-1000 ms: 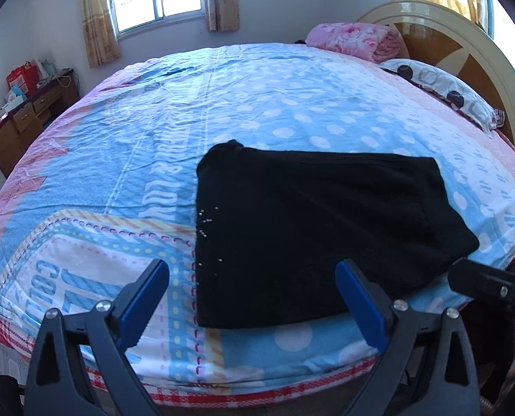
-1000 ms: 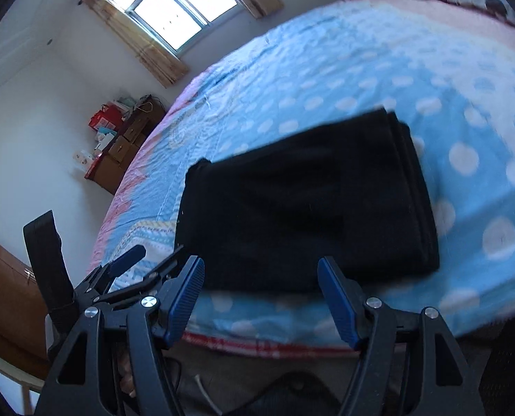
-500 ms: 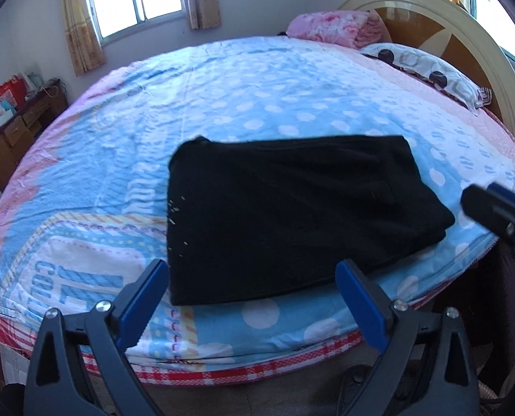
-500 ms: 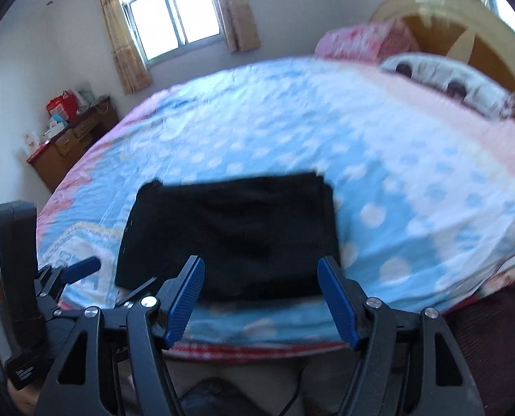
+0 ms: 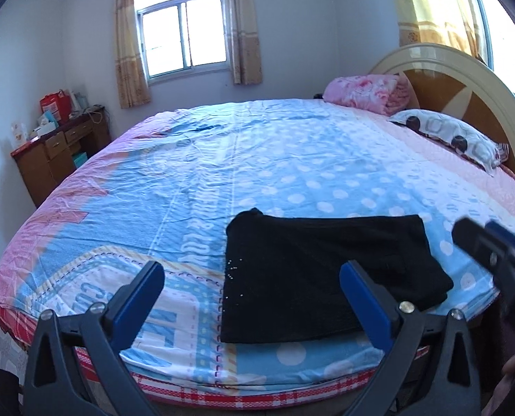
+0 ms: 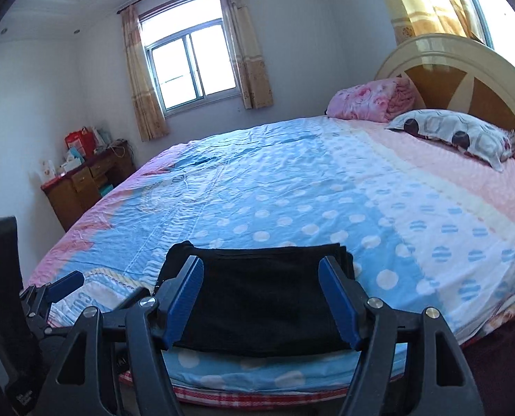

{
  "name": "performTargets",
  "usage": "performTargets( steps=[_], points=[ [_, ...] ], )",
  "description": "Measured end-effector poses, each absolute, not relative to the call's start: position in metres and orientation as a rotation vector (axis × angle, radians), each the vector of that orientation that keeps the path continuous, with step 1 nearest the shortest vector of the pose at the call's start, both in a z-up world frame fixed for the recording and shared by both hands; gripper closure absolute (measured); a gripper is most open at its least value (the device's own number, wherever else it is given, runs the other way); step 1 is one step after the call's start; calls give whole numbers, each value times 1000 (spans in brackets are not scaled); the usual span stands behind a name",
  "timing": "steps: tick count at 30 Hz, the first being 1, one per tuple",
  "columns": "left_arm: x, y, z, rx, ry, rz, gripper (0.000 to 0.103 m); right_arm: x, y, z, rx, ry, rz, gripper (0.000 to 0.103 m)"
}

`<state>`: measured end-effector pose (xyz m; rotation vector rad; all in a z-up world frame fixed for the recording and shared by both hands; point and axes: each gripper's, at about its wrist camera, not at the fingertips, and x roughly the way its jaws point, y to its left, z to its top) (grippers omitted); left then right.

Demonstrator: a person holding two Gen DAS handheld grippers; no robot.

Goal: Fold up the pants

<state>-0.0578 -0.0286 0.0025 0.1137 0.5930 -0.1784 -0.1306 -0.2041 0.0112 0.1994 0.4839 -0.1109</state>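
The black pants [image 5: 312, 274] lie folded into a flat rectangle on the bed's near edge; they also show in the right wrist view [image 6: 260, 298]. My left gripper [image 5: 250, 298] is open and empty, held back from the bed, with the pants beyond it, to the right. My right gripper [image 6: 260, 298] is open and empty, level with the bed's edge, with the folded pants beyond its fingers. The right gripper's tip also shows at the right of the left wrist view [image 5: 493, 253], and the left gripper shows at the lower left of the right wrist view [image 6: 63, 284].
The bed has a blue, white and pink dotted sheet [image 5: 257, 159]. A pink folded quilt [image 5: 365, 93] and a spotted pillow [image 5: 448, 135] lie by the round headboard [image 5: 465, 79]. A wooden desk [image 5: 56, 152] with boxes stands at the left wall under the window.
Both grippers have pulled back and away from the pants and tilted up, so more of the room and bed shows. The pants lie as before.
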Motion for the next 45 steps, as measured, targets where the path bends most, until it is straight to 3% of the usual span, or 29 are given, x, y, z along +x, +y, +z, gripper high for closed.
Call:
performTargets(
  steps=[45],
  points=[
    [-72,-29,2,145,563,-151,0,-142,-196,-1,193,488,-103,32]
  ],
)
